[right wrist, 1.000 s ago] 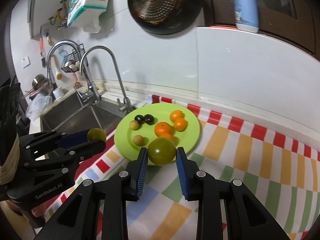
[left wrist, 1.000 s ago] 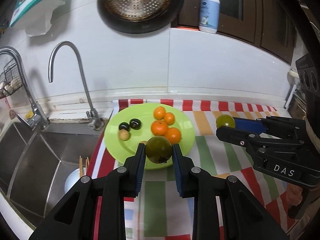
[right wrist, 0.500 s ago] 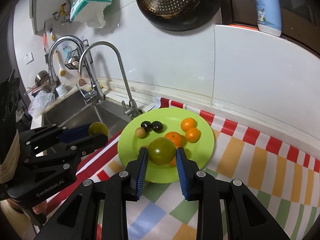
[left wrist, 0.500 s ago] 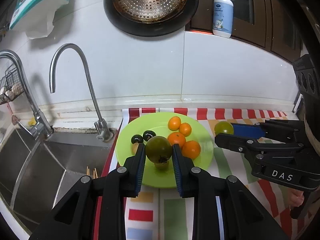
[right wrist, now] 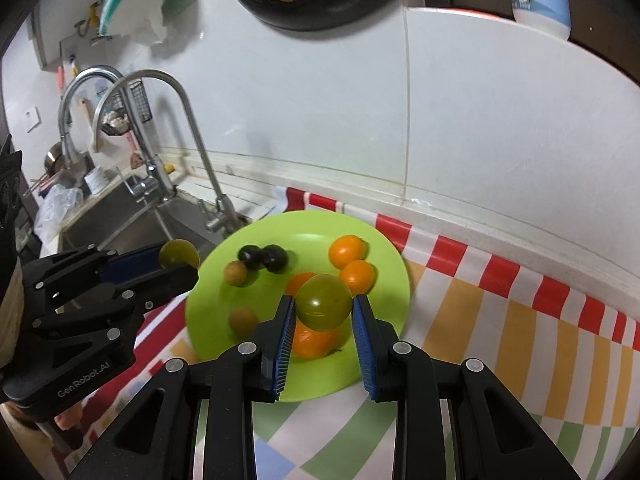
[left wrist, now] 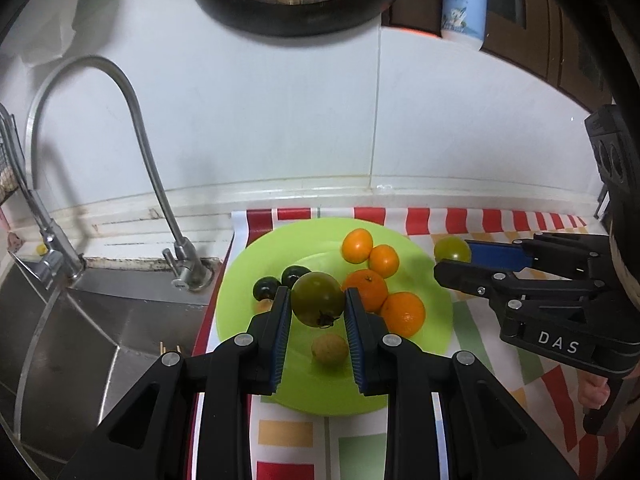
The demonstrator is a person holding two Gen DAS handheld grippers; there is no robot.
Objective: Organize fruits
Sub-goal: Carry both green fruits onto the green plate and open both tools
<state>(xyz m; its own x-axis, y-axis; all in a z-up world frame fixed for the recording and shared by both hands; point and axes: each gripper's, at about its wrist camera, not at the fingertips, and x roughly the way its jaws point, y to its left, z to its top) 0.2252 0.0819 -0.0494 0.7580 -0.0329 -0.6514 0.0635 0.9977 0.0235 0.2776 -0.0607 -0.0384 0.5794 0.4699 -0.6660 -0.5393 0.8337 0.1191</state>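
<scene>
Green tomatoes, one [left wrist: 317,299] gripped in the left gripper [left wrist: 316,312] and one [right wrist: 324,301] in the right gripper [right wrist: 325,318], hang above the green plate [left wrist: 434,280], so lower each onto a bare patch near the plate's front edge, beside the oranges [left wrist: 366,284], before opening slowly.

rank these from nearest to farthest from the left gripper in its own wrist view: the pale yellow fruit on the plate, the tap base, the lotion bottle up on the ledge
1. Pale yellow fruit: on the green plate, just below the left gripper and its green tomato.
2. Tap base: off to the left, at the sink's edge.
3. Lotion bottle: far up on the right, on the ledge above the white wall.
</scene>
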